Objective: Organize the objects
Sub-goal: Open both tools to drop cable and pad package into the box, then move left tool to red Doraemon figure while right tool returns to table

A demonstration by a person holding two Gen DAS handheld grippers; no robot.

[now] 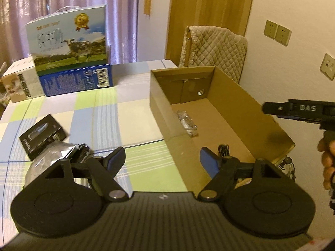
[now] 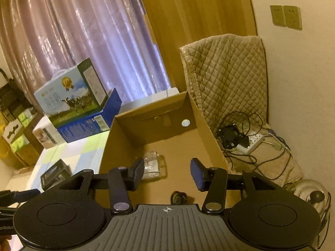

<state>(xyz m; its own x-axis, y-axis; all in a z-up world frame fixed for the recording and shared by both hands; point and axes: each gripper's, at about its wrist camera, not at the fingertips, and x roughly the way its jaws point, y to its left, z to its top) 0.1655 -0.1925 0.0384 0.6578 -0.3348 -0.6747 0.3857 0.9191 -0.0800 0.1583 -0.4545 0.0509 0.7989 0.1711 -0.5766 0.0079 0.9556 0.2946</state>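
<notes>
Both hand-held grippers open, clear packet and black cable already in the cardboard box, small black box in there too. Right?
Not quite. The small black box is not in the cardboard box; it lies on the checked tablecloth to its left, as the left wrist view shows. The rest holds: the clear packet and black cable are inside, and the left hand-held gripper and right hand-held gripper are open.

Checked table (image 1: 100,108) w/ cardboard box (image 1: 161,108), black box (image 1: 43,136), foil pack (image 1: 52,156), cartons (image 1: 69,48).
</notes>
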